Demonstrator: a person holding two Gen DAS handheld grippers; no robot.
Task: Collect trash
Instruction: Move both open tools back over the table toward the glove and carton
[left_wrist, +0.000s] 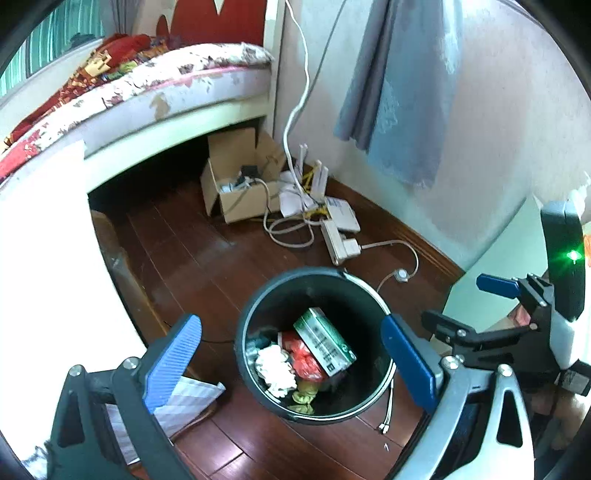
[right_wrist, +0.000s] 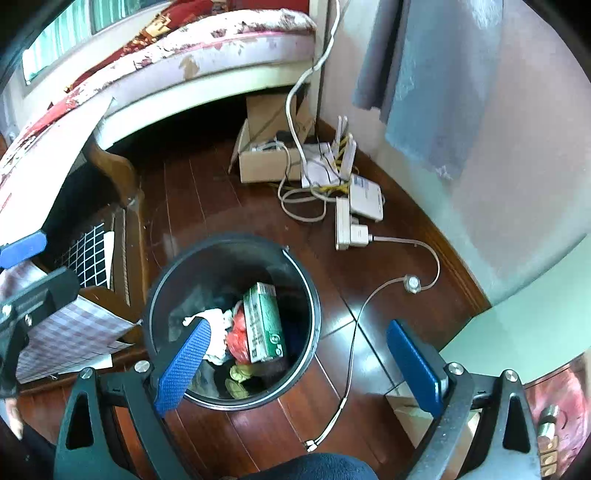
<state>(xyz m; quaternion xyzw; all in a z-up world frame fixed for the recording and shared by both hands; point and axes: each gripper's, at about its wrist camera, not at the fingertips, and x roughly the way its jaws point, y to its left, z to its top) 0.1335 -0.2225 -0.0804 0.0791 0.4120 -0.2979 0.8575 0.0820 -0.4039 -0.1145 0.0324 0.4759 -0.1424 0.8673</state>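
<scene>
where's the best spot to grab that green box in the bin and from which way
Grip the green box across its narrow sides near the raised upper end, coming straight down from above. It lies tilted on the red bag inside the black bin, so the bin wall blocks any sideways approach. Both the left gripper and right gripper are open and empty.

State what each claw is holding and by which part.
Nothing is held. The left claw and right claw both hang open and empty above the trash bin.
</scene>
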